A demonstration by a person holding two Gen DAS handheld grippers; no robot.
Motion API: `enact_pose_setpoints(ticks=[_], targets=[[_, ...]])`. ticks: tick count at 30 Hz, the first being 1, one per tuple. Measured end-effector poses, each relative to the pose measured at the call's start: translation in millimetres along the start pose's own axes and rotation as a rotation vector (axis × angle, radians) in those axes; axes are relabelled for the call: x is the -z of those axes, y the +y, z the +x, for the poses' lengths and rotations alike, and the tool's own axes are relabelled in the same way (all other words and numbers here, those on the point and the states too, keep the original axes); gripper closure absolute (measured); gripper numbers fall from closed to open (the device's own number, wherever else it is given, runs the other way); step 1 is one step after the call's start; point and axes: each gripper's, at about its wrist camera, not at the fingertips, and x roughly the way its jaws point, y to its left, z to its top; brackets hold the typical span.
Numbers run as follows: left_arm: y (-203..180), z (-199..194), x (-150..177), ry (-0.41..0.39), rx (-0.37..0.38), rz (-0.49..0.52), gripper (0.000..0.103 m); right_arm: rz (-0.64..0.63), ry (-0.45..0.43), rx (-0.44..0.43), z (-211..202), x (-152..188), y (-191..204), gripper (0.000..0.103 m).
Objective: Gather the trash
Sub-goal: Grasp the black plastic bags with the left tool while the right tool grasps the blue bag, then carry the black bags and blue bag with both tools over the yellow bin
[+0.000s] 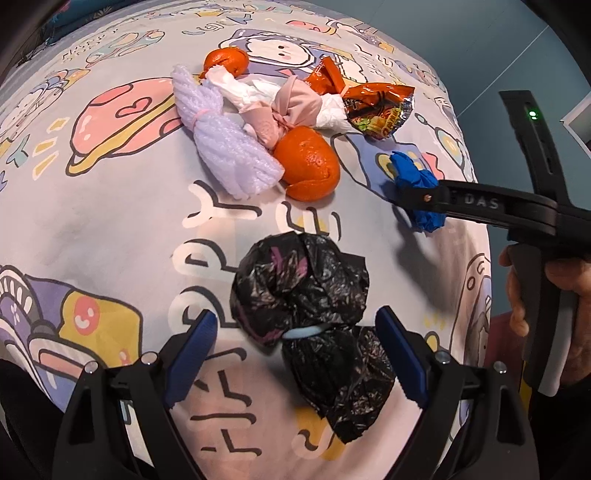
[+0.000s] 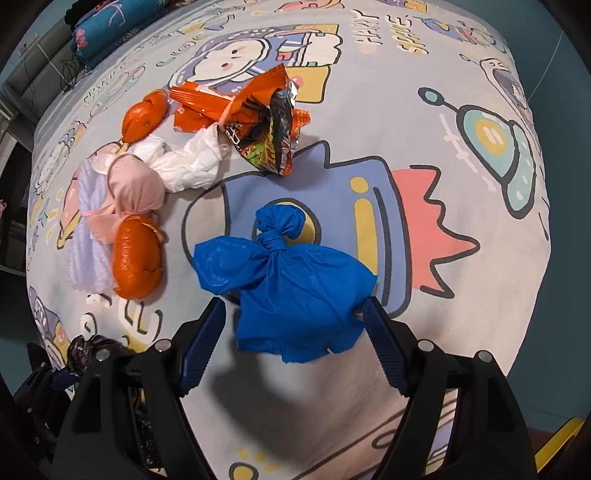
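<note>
A knotted black plastic bag (image 1: 306, 314) lies on the cartoon bedsheet (image 1: 110, 229); my left gripper (image 1: 295, 354) is open with the bag between its blue fingers. A knotted blue bag (image 2: 288, 288) lies between the open fingers of my right gripper (image 2: 295, 343), which also shows in the left wrist view (image 1: 417, 195). Further back lie two orange peels (image 1: 308, 162) (image 1: 226, 61), a lilac foam net (image 1: 221, 136), a pink bag (image 1: 288, 110), white tissue (image 2: 184, 164) and orange snack wrappers (image 2: 258, 129).
The sheet covers a bed whose right edge (image 1: 480, 258) drops to a teal wall. A folded blue patterned quilt (image 2: 110, 26) lies at the far left of the bed. A black frame (image 2: 11, 221) stands at the left.
</note>
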Motion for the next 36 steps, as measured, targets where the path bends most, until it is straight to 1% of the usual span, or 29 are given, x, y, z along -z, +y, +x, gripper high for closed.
enact_pose_setpoints(ticks=[7, 8, 10, 13, 14, 15, 16, 17, 18, 21, 23, 25, 30, 36], targets=[[-1, 4, 2, -0.009, -0.014, 0.020, 0.020, 0.016, 0.009, 0.002, 9, 0, -4, 0.030], [-1, 4, 2, -0.012, -0.016, 0.020, 0.021, 0.019, 0.005, 0.001, 9, 0, -4, 0.030], [0, 4, 3, -0.020, -0.019, 0.011, 0.026, 0.030, 0.001, -0.003, 9, 0, -5, 0.031], [2, 3, 2, -0.027, -0.019, 0.000, 0.038, 0.049, -0.005, -0.010, 7, 0, -9, 0.034], [3, 2, 2, -0.029, -0.018, -0.008, 0.047, 0.053, -0.008, -0.007, 7, 0, -10, 0.036], [6, 1, 3, -0.032, -0.016, -0.025, 0.052, 0.057, -0.012, -0.002, 6, 0, -11, 0.041], [9, 0, 3, -0.032, -0.013, -0.045, 0.054, 0.069, -0.016, -0.003, 5, 0, -14, 0.044], [12, -1, 3, -0.034, -0.008, -0.059, 0.058, 0.082, -0.016, -0.012, 4, -1, -17, 0.045], [14, -2, 3, -0.037, -0.003, -0.073, 0.063, 0.091, -0.015, -0.014, 4, -2, -19, 0.049], [15, -3, 4, -0.036, 0.000, -0.077, 0.070, 0.120, -0.016, -0.030, 4, -3, -24, 0.054], [14, -4, 5, -0.036, 0.001, -0.073, 0.072, 0.125, -0.016, -0.029, 3, -3, -26, 0.058], [10, -5, 6, -0.037, -0.001, -0.058, 0.074, 0.129, -0.017, -0.023, 4, -3, -25, 0.064], [6, -8, 10, -0.031, 0.004, -0.036, 0.075, 0.135, -0.024, -0.015, 0, -1, -25, 0.074], [3, -18, 13, -0.038, 0.001, -0.021, 0.075, 0.135, -0.030, -0.033, -10, 2, -24, 0.078]])
